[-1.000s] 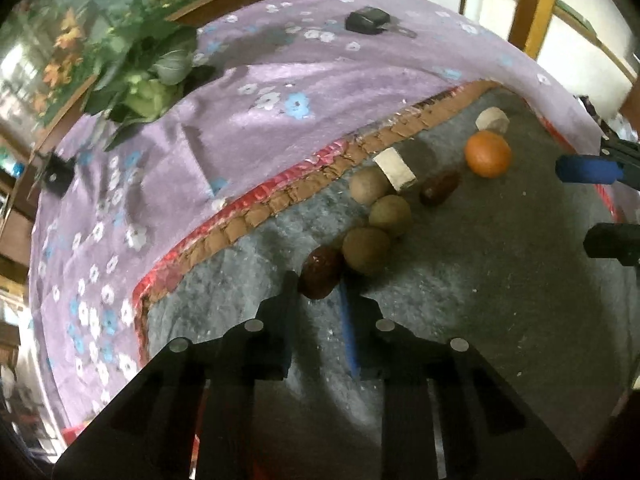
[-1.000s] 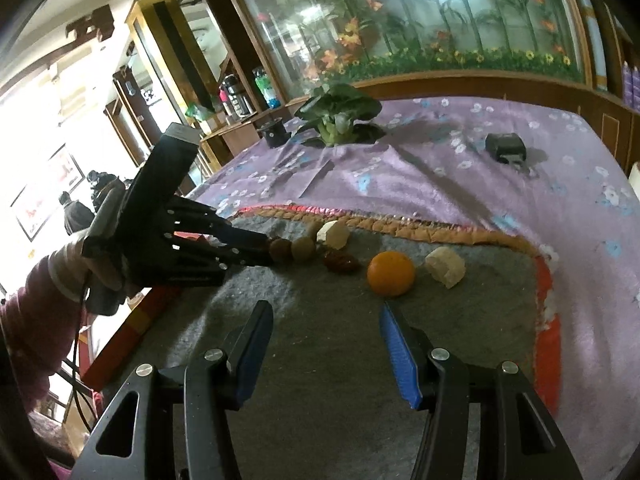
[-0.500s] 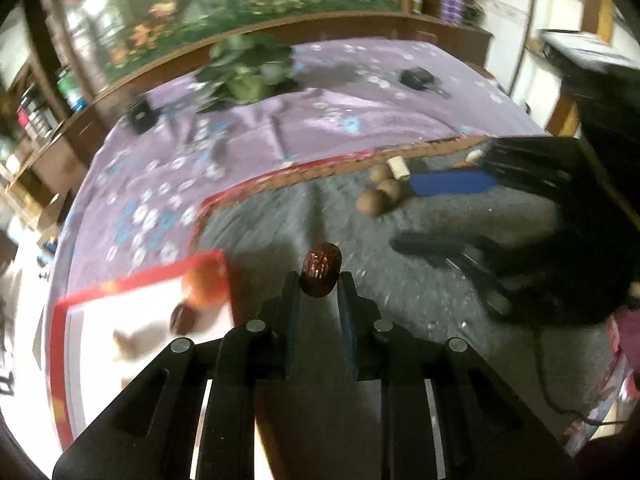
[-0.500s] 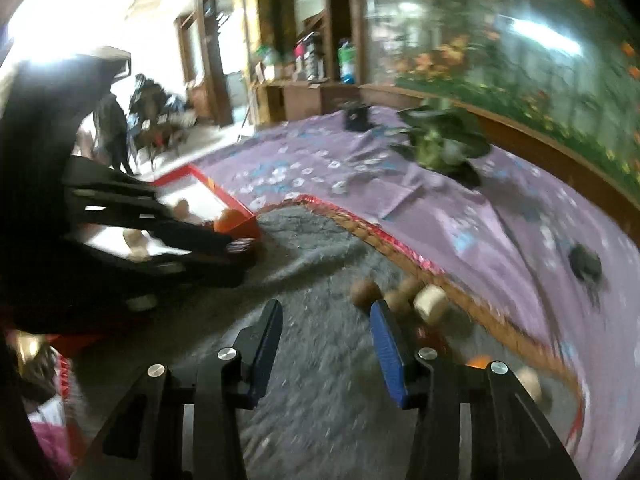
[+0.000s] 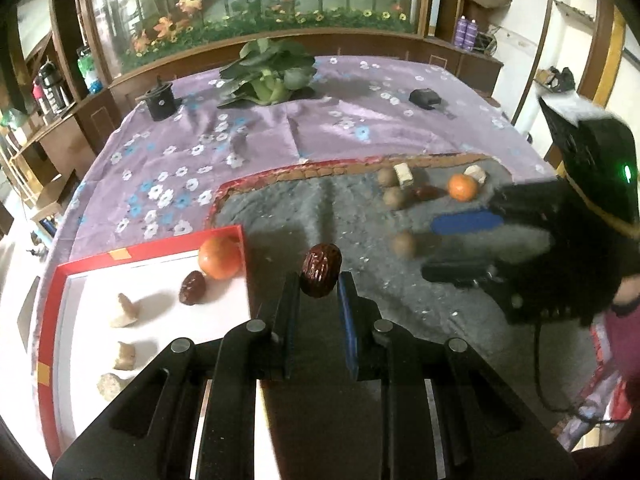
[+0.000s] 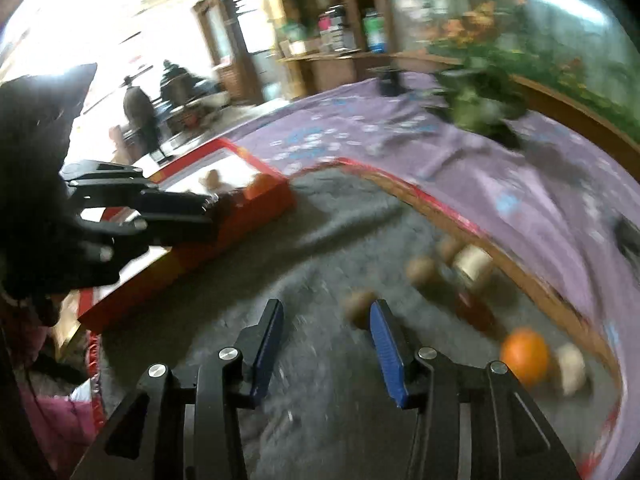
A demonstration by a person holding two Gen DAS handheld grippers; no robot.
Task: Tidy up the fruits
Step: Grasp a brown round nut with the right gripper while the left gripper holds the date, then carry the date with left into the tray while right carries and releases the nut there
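Observation:
My left gripper is shut on a dark red date and holds it above the grey mat, just right of the red-rimmed white tray. The tray holds an orange, another date and several pale pieces. My right gripper is open and empty over the mat, beside a brown round fruit. It also shows in the left wrist view. More brown fruits, a date and an orange lie at the mat's far edge.
The grey mat lies on a purple flowered tablecloth. A leafy vegetable, a black cup and a small black device sit at the back. Wooden cabinets ring the table.
My left gripper closed on the date, lifted it from the fruit row and carried it left toward the tray. My right gripper swung left across the mat toward the brown fruits.

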